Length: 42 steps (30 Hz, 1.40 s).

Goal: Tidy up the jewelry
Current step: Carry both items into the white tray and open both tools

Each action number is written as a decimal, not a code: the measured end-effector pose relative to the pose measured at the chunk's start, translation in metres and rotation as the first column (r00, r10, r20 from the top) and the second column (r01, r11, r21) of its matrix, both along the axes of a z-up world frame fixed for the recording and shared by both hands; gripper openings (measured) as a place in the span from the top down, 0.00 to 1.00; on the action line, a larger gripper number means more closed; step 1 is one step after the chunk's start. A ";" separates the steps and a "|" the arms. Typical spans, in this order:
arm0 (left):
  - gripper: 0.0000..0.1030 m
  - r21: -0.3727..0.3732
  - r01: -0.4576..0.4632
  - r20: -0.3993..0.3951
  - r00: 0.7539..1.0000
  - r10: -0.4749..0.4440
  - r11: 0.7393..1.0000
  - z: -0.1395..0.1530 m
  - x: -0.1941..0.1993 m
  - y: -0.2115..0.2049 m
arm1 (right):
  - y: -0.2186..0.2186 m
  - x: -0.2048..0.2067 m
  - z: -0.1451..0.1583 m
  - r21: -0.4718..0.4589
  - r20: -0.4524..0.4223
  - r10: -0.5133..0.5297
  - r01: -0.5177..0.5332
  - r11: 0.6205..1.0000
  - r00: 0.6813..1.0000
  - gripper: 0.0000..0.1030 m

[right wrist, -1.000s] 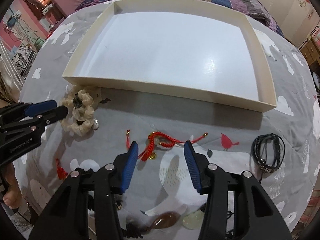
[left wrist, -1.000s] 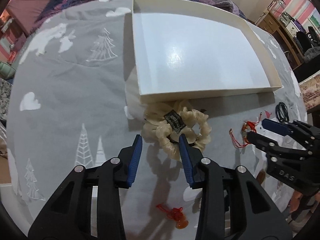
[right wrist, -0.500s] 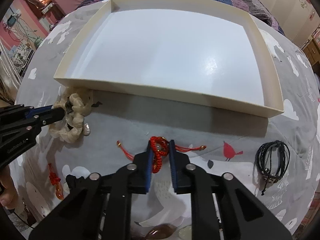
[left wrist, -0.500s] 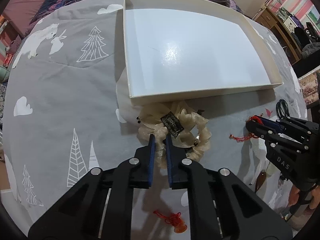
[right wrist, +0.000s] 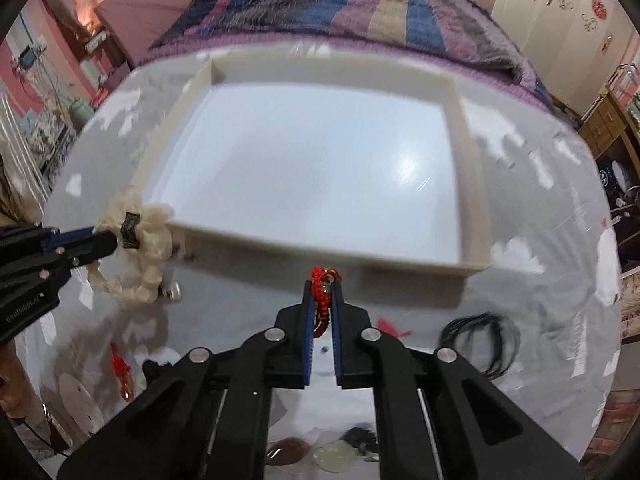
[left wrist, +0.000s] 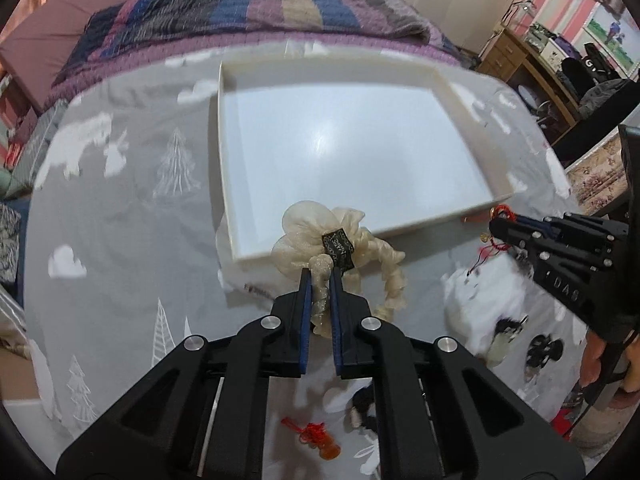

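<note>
My left gripper (left wrist: 319, 276) is shut on a cream ruffled scrunchie (left wrist: 316, 236) with a black tag and holds it lifted at the near left corner of the shallow white tray (left wrist: 230, 184). The scrunchie also shows in the right wrist view (right wrist: 140, 232), hanging from the left gripper (right wrist: 108, 240). My right gripper (right wrist: 323, 280) is shut on a red cord bracelet (right wrist: 322, 300), raised just in front of the tray's near wall (right wrist: 320, 248). In the left wrist view the right gripper (left wrist: 496, 224) holds the red bracelet (left wrist: 502, 212) by the tray's right corner.
On the grey patterned cloth lie a black cord bracelet (right wrist: 480, 336), a red tassel charm with an amber bead (left wrist: 316, 436), a pale jade-like pendant (right wrist: 334, 456), a brown pendant (right wrist: 286, 452) and dark small pieces (left wrist: 544, 350). A striped blanket (left wrist: 260, 12) lies behind the tray.
Both grippers closed on their items, the left on the scrunchie and the right on the red bracelet. Both then lifted them off the cloth toward the tray.
</note>
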<state>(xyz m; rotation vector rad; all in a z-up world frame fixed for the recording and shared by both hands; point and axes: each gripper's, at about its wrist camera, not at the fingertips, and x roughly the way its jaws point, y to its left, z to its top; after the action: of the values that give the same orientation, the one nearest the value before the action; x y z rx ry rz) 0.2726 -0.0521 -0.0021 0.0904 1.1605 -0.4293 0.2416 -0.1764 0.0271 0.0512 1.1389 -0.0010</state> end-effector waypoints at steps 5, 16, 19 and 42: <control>0.94 -0.030 -0.008 0.050 0.999 0.010 1.000 0.035 0.025 -0.014 | -0.026 0.024 0.040 0.003 0.072 -0.053 0.053 0.999 0.996 0.93; 0.94 0.024 -0.041 0.099 0.994 0.039 0.999 0.018 0.131 -0.055 | -0.067 0.129 0.027 -0.011 0.124 -0.097 0.099 0.995 0.988 0.93; 0.93 0.032 -0.069 0.099 0.993 0.066 0.997 0.001 0.158 -0.055 | -0.075 0.159 0.003 -0.021 0.137 -0.102 0.106 0.994 0.985 0.93; 0.68 0.109 -0.152 0.009 0.988 0.152 0.982 -0.062 0.197 -0.045 | -0.094 0.207 -0.071 -0.011 0.047 -0.126 0.127 0.992 0.991 0.90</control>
<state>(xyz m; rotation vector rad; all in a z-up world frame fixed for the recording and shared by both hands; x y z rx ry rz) 0.4700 -0.0969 -0.0642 0.0962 1.1814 -0.2306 0.4487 -0.2709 -0.0442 0.1107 1.0874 -0.1202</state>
